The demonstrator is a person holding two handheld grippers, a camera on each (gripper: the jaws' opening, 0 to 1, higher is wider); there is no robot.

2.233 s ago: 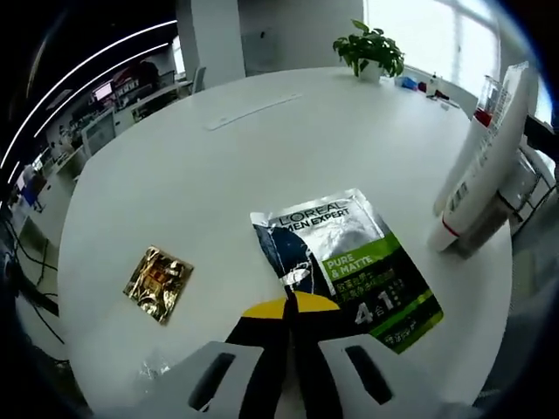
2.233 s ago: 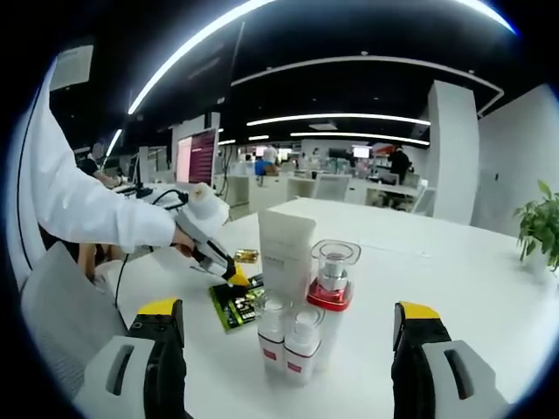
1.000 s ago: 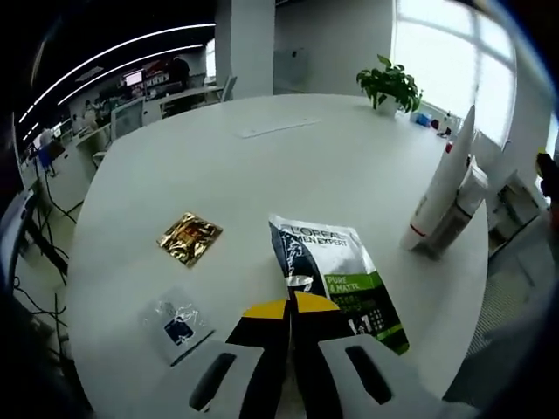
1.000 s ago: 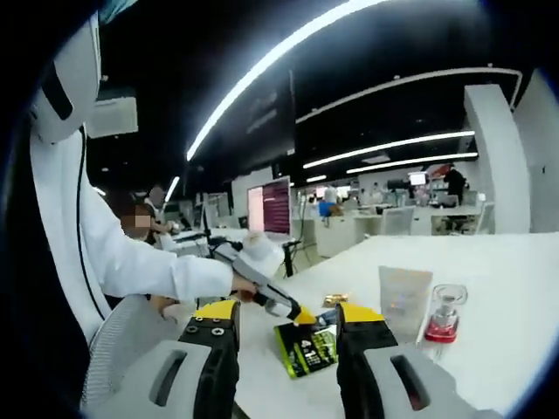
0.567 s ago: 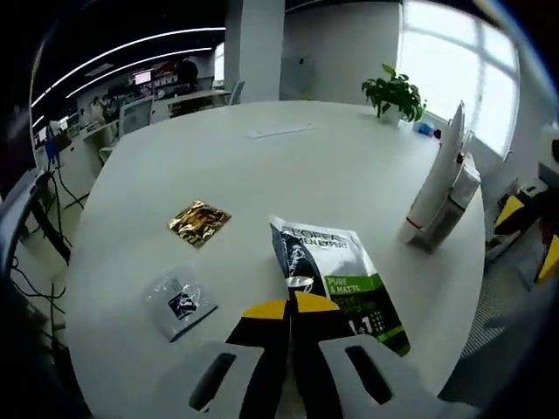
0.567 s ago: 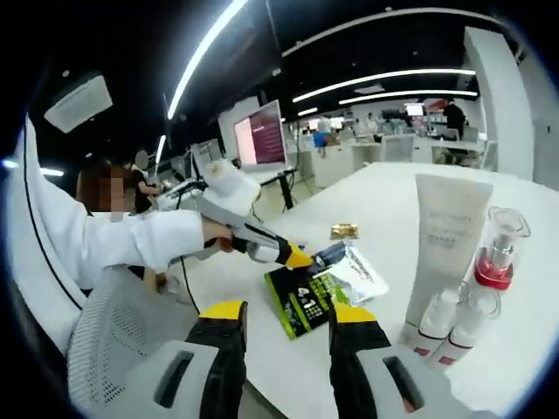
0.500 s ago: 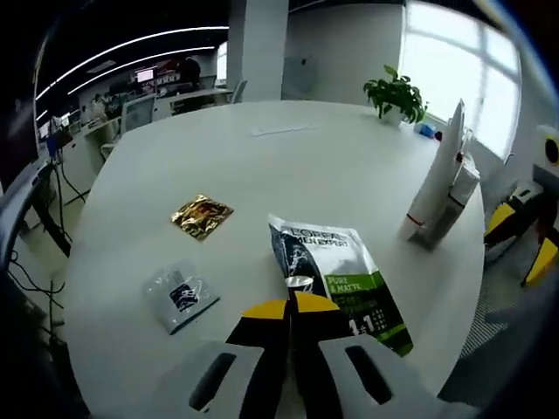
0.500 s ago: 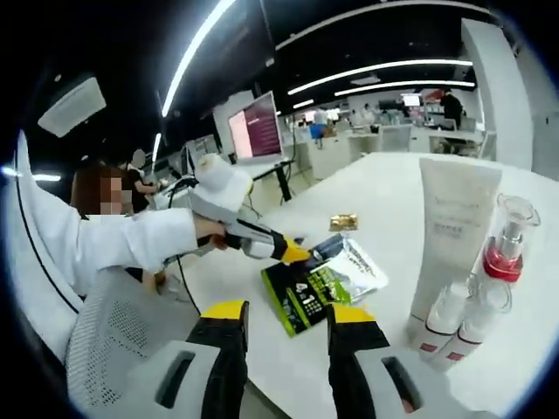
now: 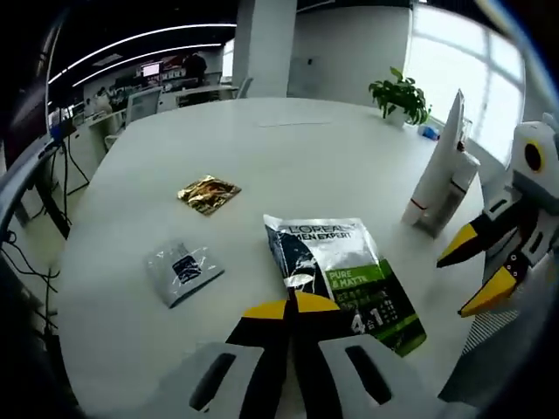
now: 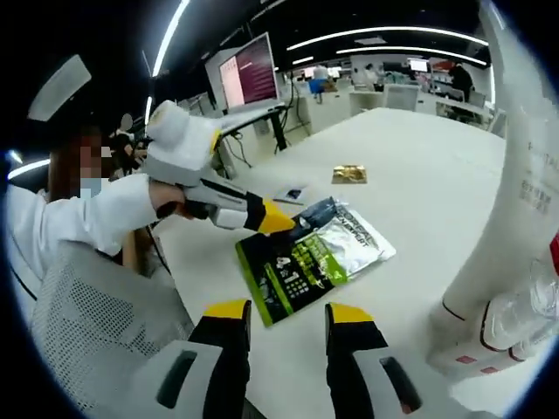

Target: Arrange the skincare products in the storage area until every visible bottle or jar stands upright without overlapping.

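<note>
Left claw clamped on sachet

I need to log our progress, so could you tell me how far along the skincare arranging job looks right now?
Done: the white tube and the small bottles beside it stand upright near the table edge. In hand: the left gripper is shut on the green sachet, which lies flat. Left: the gold sachet and silver sachet lie apart on the table; the right gripper, jaws slightly apart, holds nothing.

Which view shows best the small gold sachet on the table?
The left gripper view: the gold sachet lies unobstructed there, its crinkled foil visible. In the right gripper view it appears smaller and farther away.
</note>
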